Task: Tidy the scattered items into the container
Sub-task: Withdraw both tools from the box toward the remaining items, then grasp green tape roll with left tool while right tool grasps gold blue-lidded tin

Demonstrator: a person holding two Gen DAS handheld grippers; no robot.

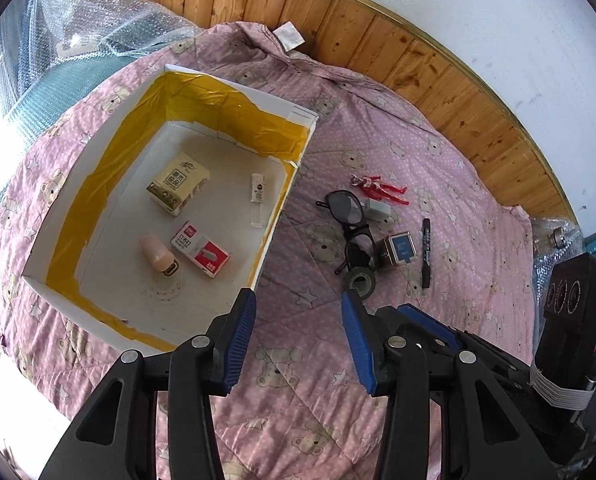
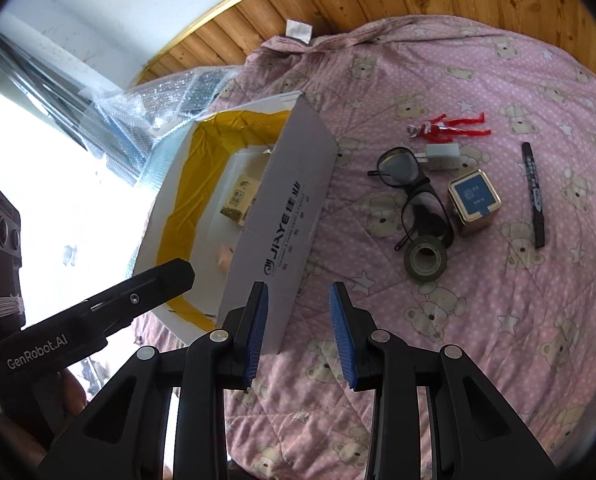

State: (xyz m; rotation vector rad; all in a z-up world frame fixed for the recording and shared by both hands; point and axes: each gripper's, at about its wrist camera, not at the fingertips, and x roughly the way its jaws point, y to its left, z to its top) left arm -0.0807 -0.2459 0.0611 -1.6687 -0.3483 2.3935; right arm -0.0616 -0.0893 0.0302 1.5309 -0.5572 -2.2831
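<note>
A white cardboard box [image 1: 288, 190] [image 2: 282, 216] with yellow tape inside sits on a pink quilt. It holds a tissue pack [image 1: 178, 187], a red-white box [image 1: 200, 249], a pink bottle [image 1: 158, 256] and a white tube [image 1: 257, 199]. Right of it lie a red toy figure [image 1: 380, 188] [image 2: 450, 126], a white charger [image 1: 378, 209] [image 2: 444, 157], black glasses [image 1: 352, 224] [image 2: 412, 196], a small tin [image 1: 400, 249] [image 2: 474, 202], a tape roll [image 1: 360, 282] [image 2: 425, 258] and a black marker [image 1: 426, 252] [image 2: 533, 194]. My left gripper [image 1: 298, 300] is open above the box's near corner. My right gripper [image 2: 298, 294] is open beside the box.
Bubble wrap [image 1: 98, 40] [image 2: 170, 112] is piled behind the box. A wooden headboard [image 1: 378, 40] and white wall run along the back. The right gripper's body [image 1: 570, 340] shows at the left wrist view's right edge; the left gripper's arm [image 2: 98, 312] crosses the right wrist view's left side.
</note>
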